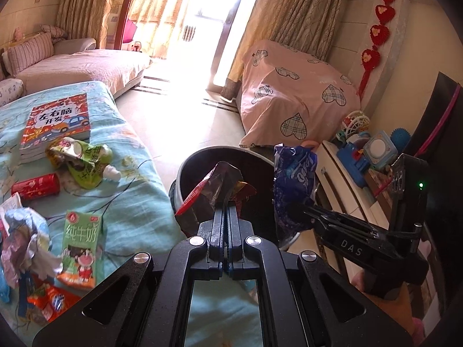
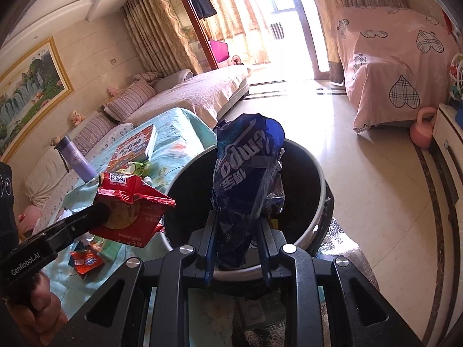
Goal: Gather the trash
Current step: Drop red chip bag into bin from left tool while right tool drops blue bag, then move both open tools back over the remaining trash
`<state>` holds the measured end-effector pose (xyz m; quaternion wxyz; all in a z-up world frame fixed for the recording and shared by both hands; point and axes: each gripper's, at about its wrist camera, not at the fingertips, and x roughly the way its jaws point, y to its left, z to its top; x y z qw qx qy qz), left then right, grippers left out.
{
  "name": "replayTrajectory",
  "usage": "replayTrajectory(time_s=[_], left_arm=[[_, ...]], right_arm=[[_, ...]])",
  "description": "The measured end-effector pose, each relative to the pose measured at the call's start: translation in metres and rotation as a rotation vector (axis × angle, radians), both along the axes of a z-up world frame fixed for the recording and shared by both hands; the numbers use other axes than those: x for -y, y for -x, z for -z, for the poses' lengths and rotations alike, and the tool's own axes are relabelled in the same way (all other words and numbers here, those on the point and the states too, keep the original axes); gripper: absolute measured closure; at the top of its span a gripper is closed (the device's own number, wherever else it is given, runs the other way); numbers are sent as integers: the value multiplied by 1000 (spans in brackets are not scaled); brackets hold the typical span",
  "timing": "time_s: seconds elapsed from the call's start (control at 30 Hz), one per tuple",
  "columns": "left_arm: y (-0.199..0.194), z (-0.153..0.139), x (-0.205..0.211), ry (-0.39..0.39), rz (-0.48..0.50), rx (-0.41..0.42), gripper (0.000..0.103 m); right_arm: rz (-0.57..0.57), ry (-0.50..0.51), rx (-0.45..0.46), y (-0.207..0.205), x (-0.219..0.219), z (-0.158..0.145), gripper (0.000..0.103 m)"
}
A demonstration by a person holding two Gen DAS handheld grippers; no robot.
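My left gripper (image 1: 227, 202) is shut on a red and brown snack wrapper (image 1: 208, 193), held over the near rim of the dark round trash bin (image 1: 188, 167). It also shows in the right wrist view (image 2: 101, 214) with the wrapper (image 2: 130, 202). My right gripper (image 2: 238, 231) is shut on a crumpled blue snack bag (image 2: 246, 167) above the bin (image 2: 318, 202); the bag also shows in the left wrist view (image 1: 292, 179). More trash lies on the blue-covered table (image 1: 139, 208): a green milk carton (image 1: 81, 248), a green pouch (image 1: 81, 159), a red can (image 1: 36, 189), crumpled paper (image 1: 26, 243).
A children's book (image 1: 58, 121) lies on the table's far end and a purple bottle (image 2: 75, 159) stands beside it. A sofa (image 1: 86, 66) is behind. A pink-covered object (image 1: 295, 98) and a toy-laden cabinet (image 1: 356, 156) stand right of the bin.
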<state>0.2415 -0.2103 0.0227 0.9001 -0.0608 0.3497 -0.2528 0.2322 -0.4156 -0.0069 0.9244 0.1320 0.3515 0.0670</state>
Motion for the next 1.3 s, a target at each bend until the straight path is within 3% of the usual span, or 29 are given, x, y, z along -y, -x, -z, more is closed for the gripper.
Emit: replayTrajectory(time_s=[0.3,0.37,0.43,0.5,0.53,0.7,0.97,1.3], left_arm=[[-29,11,21,6,5,-61,102],[-33,15,24,0,6,-77,97],[-35,17,26,-12,4,-91,69],[-32,18,23,-9,-11,-77,58],[-30,18,22,-11,-14,-75,58],[-17,24,6,-8,-29,-88,58],[25,33,-37,-12,-77,-94,56],[71,43,-108,-36,-169,-88,56]], right_arm=[[-6,16,-42,-16,8,7,75],[-9,16,-55,-18,10,10,74],[-14,7,-69,-20,12,12,63],[-11,-3,-70,-18,16,12,51],[-8,-8,-67,-17,18,12,43],[13,-34,-46,-7,23,9,39],[31,-79,36,24,6,2,7],[-23,-120,36,49,-43,8,5]])
